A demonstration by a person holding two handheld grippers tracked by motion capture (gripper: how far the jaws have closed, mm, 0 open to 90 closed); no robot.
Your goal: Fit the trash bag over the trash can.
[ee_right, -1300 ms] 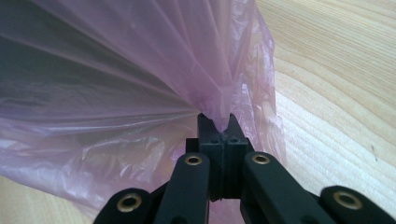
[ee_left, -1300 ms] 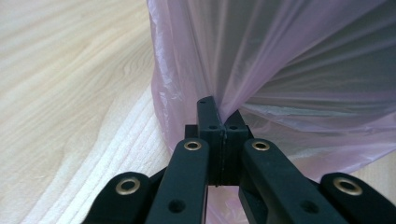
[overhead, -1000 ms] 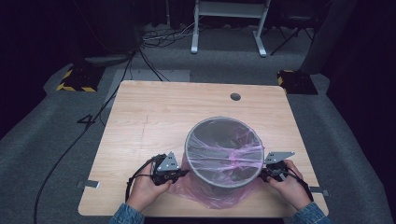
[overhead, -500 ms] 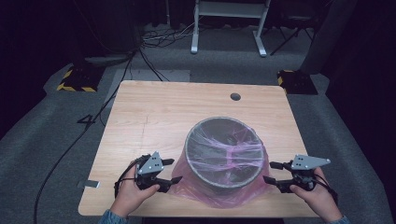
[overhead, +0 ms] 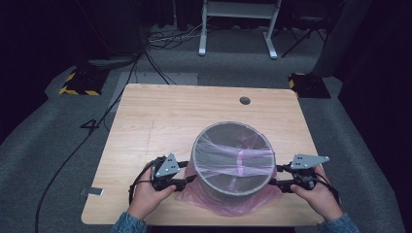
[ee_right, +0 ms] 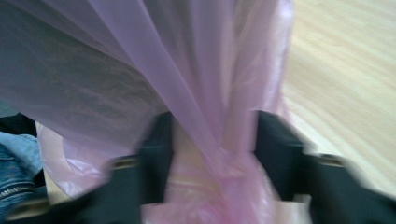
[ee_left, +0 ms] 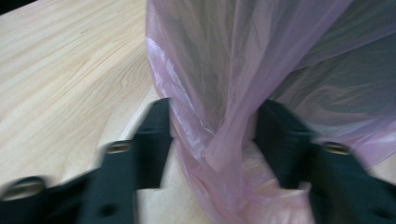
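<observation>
A grey mesh bin [overhead: 232, 124] stands on the near half of the table. A thin pink bag [overhead: 238, 206] lines it and spills around its foot. My left gripper [overhead: 188, 172] is at the bin's left side, and its jaws have just been closing a little. In the left gripper view its jaws [ee_left: 215, 112] stand wide apart around a loose fold of the bag [ee_left: 210, 70]. My right gripper [overhead: 276, 175] is at the bin's right side and its jaws have just been opening. They [ee_right: 214, 116] also straddle a hanging fold of bag [ee_right: 187, 70] without pinching it.
The wooden table [overhead: 170, 116] has a cable hole [overhead: 245, 100] at the back right. A strip of tape [overhead: 92, 191] lies at its near left corner. A white frame [overhead: 238, 24] and two striped floor blocks [overhead: 77, 82] stand behind the table.
Both grippers were shut against the bin's sides a second ago. They opened and drew outward, then came back in slightly with bag folds between their jaws.
</observation>
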